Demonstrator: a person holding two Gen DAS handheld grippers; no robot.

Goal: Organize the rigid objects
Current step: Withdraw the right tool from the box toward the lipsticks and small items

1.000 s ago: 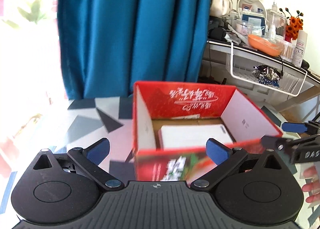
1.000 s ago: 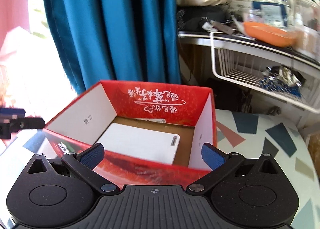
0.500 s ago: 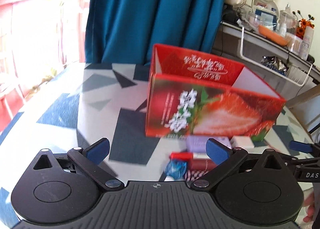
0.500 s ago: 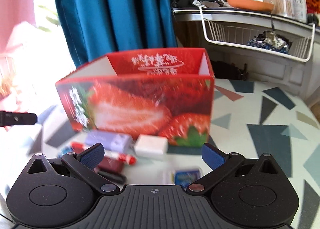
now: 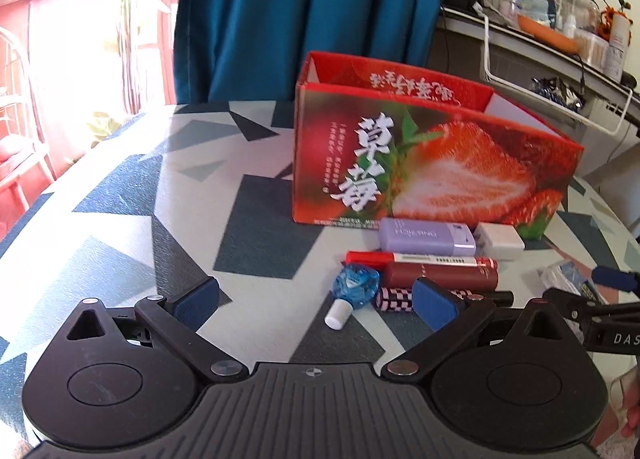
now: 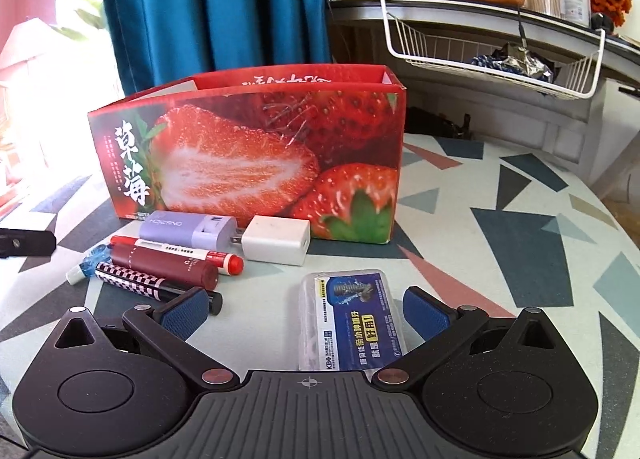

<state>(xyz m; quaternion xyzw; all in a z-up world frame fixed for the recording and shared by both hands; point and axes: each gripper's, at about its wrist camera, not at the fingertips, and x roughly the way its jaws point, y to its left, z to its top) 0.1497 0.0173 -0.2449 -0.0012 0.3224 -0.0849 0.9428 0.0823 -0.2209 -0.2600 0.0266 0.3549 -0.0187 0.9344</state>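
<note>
A red strawberry box [image 5: 432, 163] [image 6: 248, 151] stands open on the patterned table. In front of it lie a purple charger [image 5: 426, 235] [image 6: 188, 230], a white plug adapter [image 5: 500, 235] [image 6: 277, 239], a red marker [image 5: 416, 259] [image 6: 180, 251], a dark red tube [image 5: 440, 275] [image 6: 164, 263], a checkered pen [image 6: 156, 286], a blue bottle [image 5: 356, 285] and a clear packet with a blue label [image 6: 352, 319]. My left gripper [image 5: 314, 301] is open, low, short of the pile. My right gripper [image 6: 306, 309] is open with the packet between its fingers, apart from both pads.
A blue curtain [image 5: 304, 15] hangs behind the table. A cluttered shelf with a white wire basket [image 6: 492, 47] stands at the right. The table's round edge [image 6: 624, 227] runs close on the right. A bright window with a plant [image 5: 116, 19] is at the left.
Both grippers have pulled back and dropped from above the box to table level. The small items in front of the box have come into view.
</note>
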